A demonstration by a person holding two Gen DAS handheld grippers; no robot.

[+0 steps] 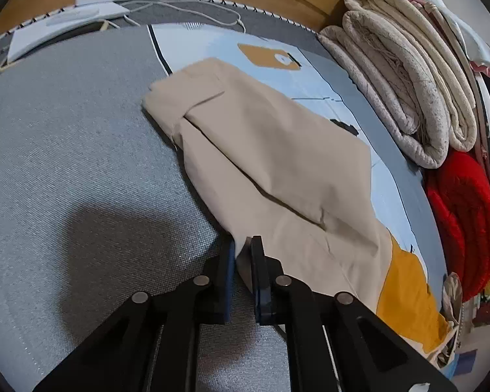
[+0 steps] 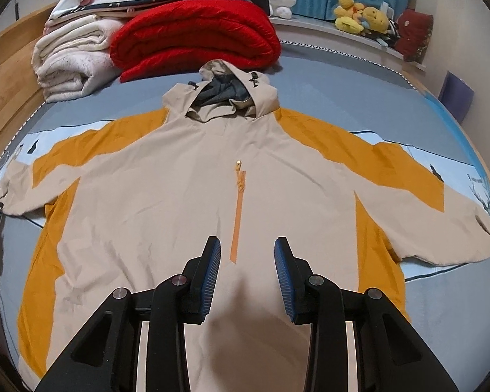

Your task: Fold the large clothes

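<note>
Left tongs (image 1: 243, 251) are clenched on the cuff end of the jacket's sleeve (image 1: 261, 150) — beige cloth is pinched between the two blue-lined pads, which stand almost together. That sleeve lies flat along the bed (image 1: 65, 150), running away from the tongs toward the far edge, over a pale blue printed sheet (image 1: 310, 78).

Right tongs (image 2: 247, 254) are released, the jaws standing partly apart and holding nothing; they hover over the lower front of the jacket (image 2: 166, 196), with the bottom of the orange zipper (image 2: 237, 215) showing just beyond the gap between the pads. Whether the pads touch the cloth cannot be told.

In the right wrist view the beige and mustard jacket lies spread front-up across the middle of the bed, both sleeves stretched out toward the side edges and the hood (image 2: 227, 94) pointing at the far edge. Beyond the hood, near the far left corner, sit a folded red blanket (image 2: 196, 36) and a folded cream quilt (image 2: 72, 62) — side by side, touching.
</note>
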